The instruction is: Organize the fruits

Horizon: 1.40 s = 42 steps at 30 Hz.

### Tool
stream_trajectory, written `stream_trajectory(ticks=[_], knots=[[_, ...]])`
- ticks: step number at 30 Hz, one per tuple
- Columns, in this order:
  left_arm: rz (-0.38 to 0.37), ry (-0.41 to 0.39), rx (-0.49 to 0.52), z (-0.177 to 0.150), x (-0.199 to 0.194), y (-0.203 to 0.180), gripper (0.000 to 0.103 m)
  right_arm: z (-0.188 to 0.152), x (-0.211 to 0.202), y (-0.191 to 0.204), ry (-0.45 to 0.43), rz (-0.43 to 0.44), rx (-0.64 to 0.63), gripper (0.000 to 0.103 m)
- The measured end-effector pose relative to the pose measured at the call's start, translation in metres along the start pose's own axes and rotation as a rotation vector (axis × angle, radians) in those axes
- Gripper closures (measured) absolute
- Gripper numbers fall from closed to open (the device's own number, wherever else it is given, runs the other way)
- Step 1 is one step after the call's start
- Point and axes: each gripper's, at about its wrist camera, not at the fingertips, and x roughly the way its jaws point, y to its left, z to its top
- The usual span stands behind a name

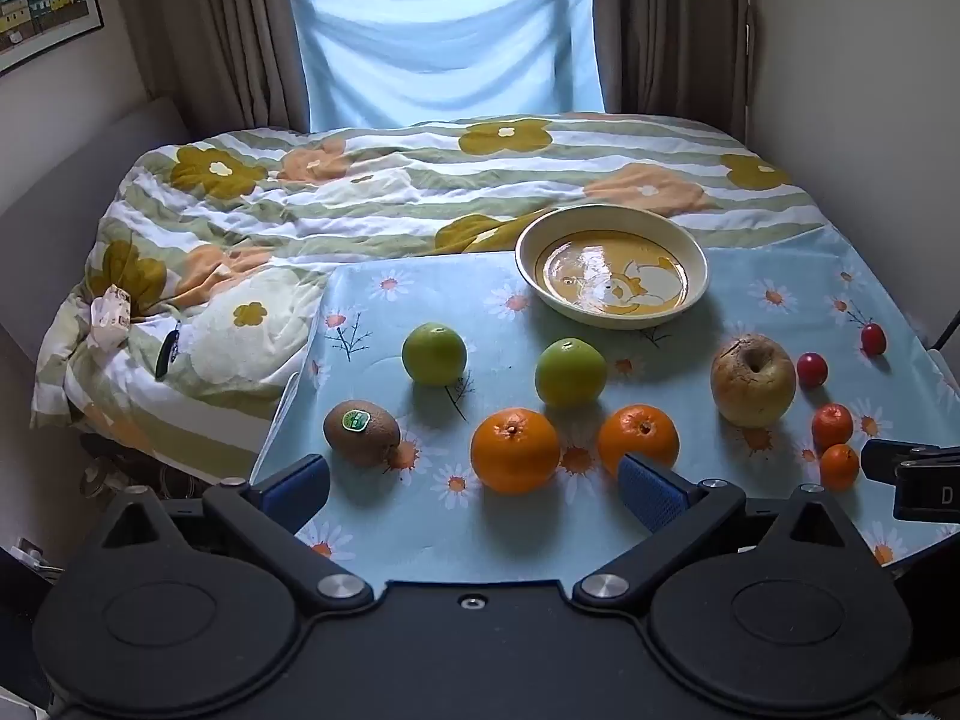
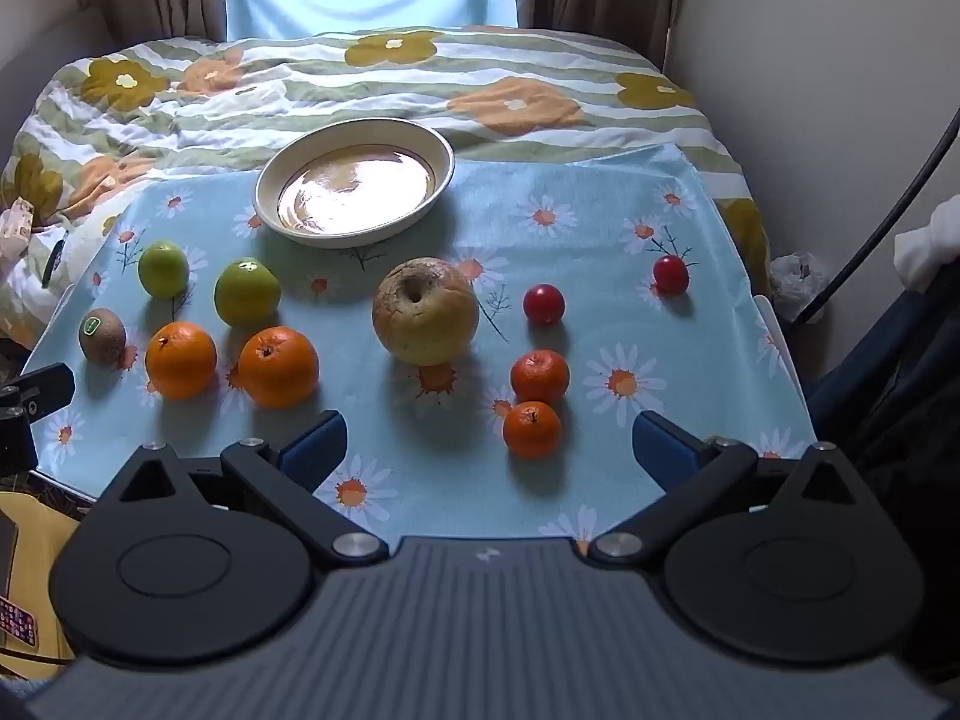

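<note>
- Two sets of tongs are yours here: the left tongs [image 1: 474,489] and the right tongs [image 2: 489,450] both stand spread wide with nothing between their blue pads, tilted down over the daisy-print cloth [image 2: 600,228].
- Your fruit all lies loose on that cloth, which is spread at the foot of the bed [image 1: 360,192].
- On your left: a kiwi [image 1: 361,432] with a green sticker, two green apples [image 1: 434,354] [image 1: 570,372] and two oranges [image 1: 515,450] [image 1: 639,435] side by side, not quite touching.
- In the middle sits a wrinkled yellow apple [image 2: 425,311].
- On your right: two small tangerines [image 2: 539,376] [image 2: 531,429], apparently touching, and two red cherry tomatoes [image 2: 543,303] [image 2: 670,274] farther back, well apart.
- Behind the fruit the cream bowl [image 2: 300,231] holds nothing.
</note>
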Motion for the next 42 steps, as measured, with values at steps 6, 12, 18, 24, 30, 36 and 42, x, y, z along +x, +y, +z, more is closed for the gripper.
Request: stream_trajectory(ticks=[6, 12, 18, 24, 30, 36, 42], knots=[[0.015, -0.008, -0.015, 0.0005, -0.0005, 0.0086, 0.0, -0.0005, -0.0005, -0.0019, 0.006, 0.011, 0.0, 0.0], [0.024, -0.013, -0.01, 0.0007, -0.0015, 0.0023, 0.0, -0.0017, -0.0015, -0.0019, -0.003, 0.006, 0.002, 0.0], [0.034, -0.024, -0.012, 0.0017, -0.0036, 0.0044, 0.0, -0.001, -0.0021, -0.0013, -0.003, 0.004, 0.001, 0.0], [0.044, -0.05, -0.013, 0.0034, -0.0059, 0.0047, 0.0, 0.0019, -0.0025, -0.0019, -0.008, 0.008, -0.005, 0.0], [0.048, -0.048, -0.017, 0.0033, -0.0045, 0.0055, 0.0, 0.0014, -0.0017, 0.0005, -0.01, 0.007, -0.006, 0.0], [0.047, -0.042, -0.025, 0.0037, -0.0027, 0.0071, 0.0, 0.0008, -0.0015, 0.0002, -0.011, 0.006, -0.008, 0.0], [0.047, -0.041, -0.025, 0.0043, -0.0023, 0.0067, 0.0, 0.0029, -0.0017, 0.0005, -0.012, 0.004, -0.008, 0.0]])
